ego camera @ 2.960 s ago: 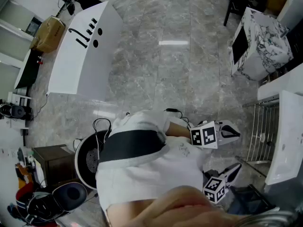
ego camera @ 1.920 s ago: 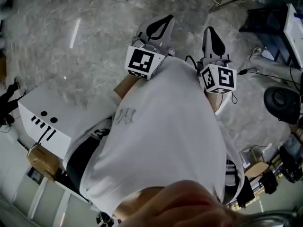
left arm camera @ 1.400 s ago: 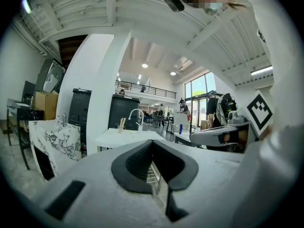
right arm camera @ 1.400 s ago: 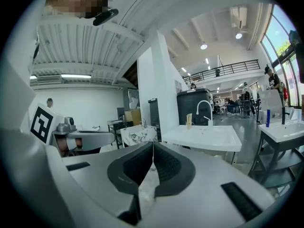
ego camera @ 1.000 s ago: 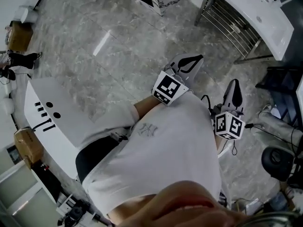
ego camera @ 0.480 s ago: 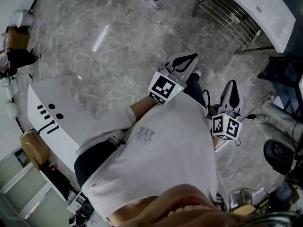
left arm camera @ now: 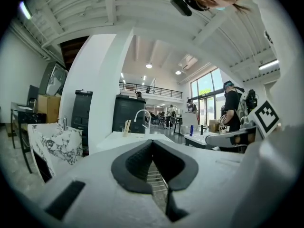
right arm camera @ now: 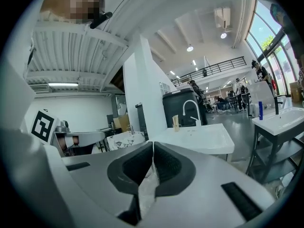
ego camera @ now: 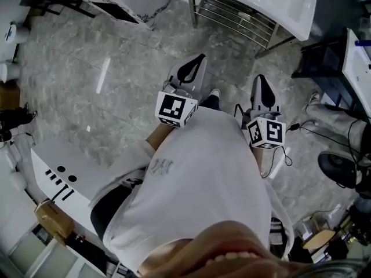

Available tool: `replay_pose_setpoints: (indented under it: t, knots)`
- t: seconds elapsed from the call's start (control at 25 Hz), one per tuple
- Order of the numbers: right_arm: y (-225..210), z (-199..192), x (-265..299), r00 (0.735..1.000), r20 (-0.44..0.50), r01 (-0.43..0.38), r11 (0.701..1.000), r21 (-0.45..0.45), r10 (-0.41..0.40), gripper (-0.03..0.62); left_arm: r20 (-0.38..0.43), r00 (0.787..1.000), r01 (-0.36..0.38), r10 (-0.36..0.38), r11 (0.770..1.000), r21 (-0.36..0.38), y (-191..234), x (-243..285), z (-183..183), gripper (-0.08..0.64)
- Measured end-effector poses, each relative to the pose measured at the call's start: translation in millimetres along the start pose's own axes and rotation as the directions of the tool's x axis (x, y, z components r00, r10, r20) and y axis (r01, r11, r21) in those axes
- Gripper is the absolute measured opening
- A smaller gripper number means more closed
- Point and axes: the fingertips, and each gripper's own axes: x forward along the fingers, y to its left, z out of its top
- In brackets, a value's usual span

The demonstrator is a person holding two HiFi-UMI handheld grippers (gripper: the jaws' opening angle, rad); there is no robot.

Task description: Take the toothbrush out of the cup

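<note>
While closed, both grippers (ego camera: 200, 57) (ego camera: 261, 78) level.

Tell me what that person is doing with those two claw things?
Someone in a white shirt holds a claw-like gripper in each hand, out in front. The left gripper and the right gripper are both shut, with nothing between their jaws. They point towards a white sink ahead. By its tap stands a small tan thing, too small to tell if it is the cup with the toothbrush. Nothing has been picked up yet.
</note>
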Motion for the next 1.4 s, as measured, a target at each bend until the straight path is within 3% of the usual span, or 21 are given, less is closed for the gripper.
replay_pose_setpoints:
  t: [0.68, 1.04, 1.4]
  knots:
    - [-66.4, 16.4, 45.2, 0.998, -0.046, -0.048, 0.999, 0.022, 0.049, 0.015, 0.002, 0.997, -0.078, 0.079, 0.997, -0.026, -0.3, 73.1, 6.9, 0.015]
    - [-81.8, 16.1, 81.8, 0.996, -0.079, -0.037, 0.998, 0.045, 0.041, 0.015, -0.019, 0.999, -0.042, 0.042, 0.998, -0.042, 12.5, 118.9, 5.0, 0.015]
    - [-87.5, 28.1, 149.7, 0.996, -0.09, 0.005, 0.999, 0.047, -0.001, 0.015, -0.024, 0.999, 0.027, -0.028, 0.998, -0.064, 63.5, 172.6, 14.3, 0.015]
